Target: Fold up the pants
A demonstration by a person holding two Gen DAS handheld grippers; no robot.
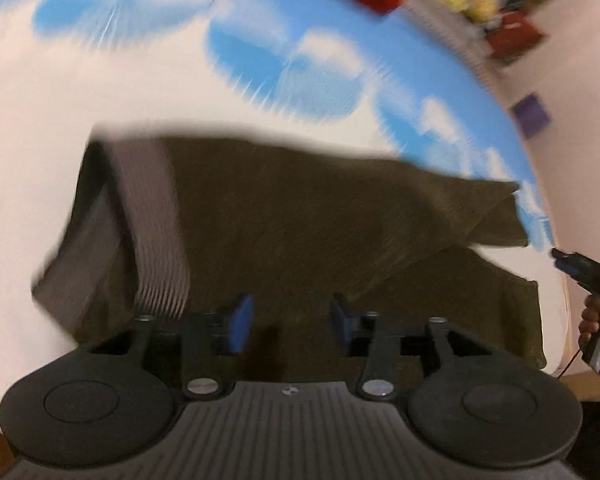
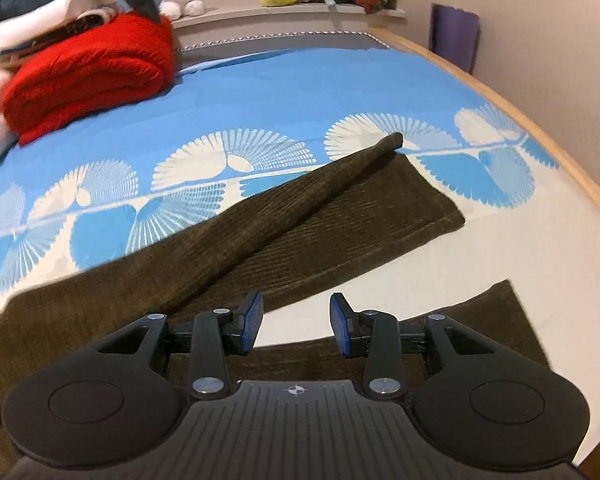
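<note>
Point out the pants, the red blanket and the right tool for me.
pants (image 2: 340, 216): right wrist view, on the far leg's ribbed cloth.
red blanket (image 2: 96, 72): right wrist view, on its folded top.
right tool (image 2: 297, 324): right wrist view, midway between its fingertips.

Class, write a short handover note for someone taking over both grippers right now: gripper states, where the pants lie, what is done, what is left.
Left gripper: open, empty, above the pants near the grey waistband.
Right gripper: open, empty, over the leg ends.
Pants: dark brown, flat on the bed; one leg is partly folded over itself, the other lies apart.
Done: pants laid out.
Left: bring the legs together, fold lengthwise.
</note>
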